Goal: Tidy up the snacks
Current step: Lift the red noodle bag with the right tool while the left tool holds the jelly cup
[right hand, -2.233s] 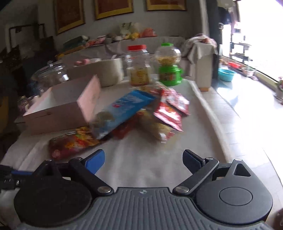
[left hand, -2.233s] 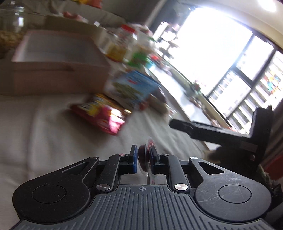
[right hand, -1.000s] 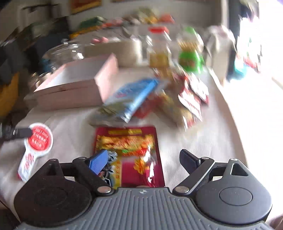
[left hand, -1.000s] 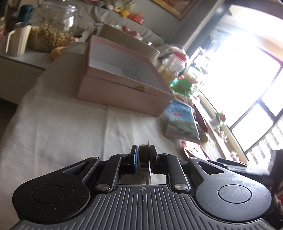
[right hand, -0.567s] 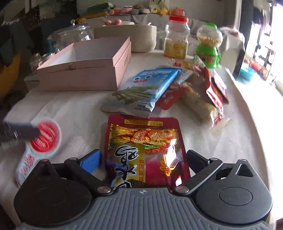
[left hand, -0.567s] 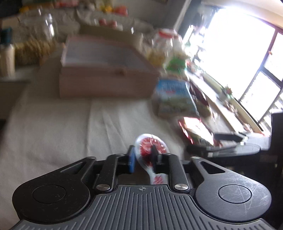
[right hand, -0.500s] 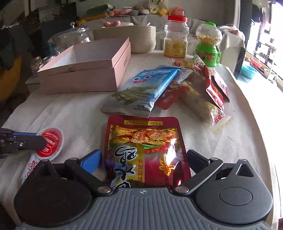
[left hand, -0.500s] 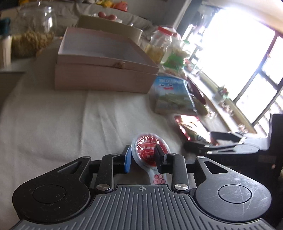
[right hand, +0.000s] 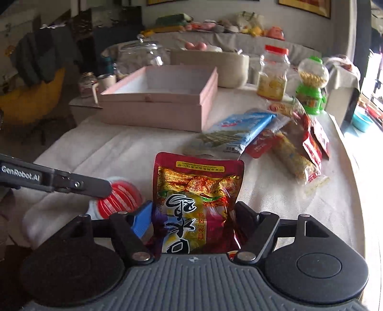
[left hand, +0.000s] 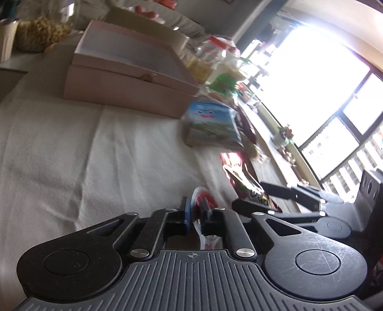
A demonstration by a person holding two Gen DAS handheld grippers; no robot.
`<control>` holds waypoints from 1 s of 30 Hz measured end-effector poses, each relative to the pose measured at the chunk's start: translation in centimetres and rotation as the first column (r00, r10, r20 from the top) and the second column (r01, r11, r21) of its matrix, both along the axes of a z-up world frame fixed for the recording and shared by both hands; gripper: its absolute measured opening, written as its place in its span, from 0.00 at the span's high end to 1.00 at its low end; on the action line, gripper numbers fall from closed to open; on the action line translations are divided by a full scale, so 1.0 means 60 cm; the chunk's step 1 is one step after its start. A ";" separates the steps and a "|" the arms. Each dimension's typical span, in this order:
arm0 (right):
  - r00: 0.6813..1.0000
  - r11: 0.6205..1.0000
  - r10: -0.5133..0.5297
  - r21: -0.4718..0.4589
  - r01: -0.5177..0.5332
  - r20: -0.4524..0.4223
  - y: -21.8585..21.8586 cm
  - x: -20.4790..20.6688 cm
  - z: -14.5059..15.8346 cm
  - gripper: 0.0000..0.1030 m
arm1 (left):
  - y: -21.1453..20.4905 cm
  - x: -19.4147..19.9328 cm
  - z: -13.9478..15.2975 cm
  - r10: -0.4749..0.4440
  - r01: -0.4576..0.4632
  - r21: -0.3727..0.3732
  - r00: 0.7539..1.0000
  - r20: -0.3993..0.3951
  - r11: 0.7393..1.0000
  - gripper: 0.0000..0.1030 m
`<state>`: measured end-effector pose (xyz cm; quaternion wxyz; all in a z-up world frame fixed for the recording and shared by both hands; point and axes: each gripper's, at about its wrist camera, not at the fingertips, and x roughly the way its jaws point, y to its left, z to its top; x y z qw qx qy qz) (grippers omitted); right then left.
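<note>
now both tools loaded: left gripper (left hand: 195,213) clamped again on red-lidded jelly cup (right hand: 119,197) after a brief release; right gripper (right hand: 194,215) closing around red foil pouch (right hand: 198,203), lifted off cloth; pink box (right hand: 162,98) beyond, empty, likely destination.

home living room, sofa (right hand: 239,39), framed pictures (right hand: 304,7)

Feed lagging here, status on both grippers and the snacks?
Left gripper shut on red-lidded cup. Right gripper jaws closing around red snack pouch. Pink box open, path unobstructed.
</note>
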<state>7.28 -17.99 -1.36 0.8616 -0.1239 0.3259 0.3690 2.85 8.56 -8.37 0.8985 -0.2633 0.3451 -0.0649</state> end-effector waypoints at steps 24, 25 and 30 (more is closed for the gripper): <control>0.994 0.994 -0.098 -0.049 0.100 0.042 -0.032 0.002 -0.012 0.13 | -0.048 -0.045 0.026 -0.074 0.093 0.097 0.981 -0.177 0.991 0.88; 0.993 0.993 -0.110 -0.045 0.111 0.039 -0.035 0.004 -0.013 0.13 | -0.063 -0.041 0.026 -0.093 0.119 0.134 0.978 -0.184 0.984 0.88; 0.978 0.978 -0.203 -0.040 0.204 0.038 -0.057 0.021 -0.031 0.13 | -0.101 -0.004 0.017 -0.118 0.168 0.254 0.972 -0.201 0.953 0.80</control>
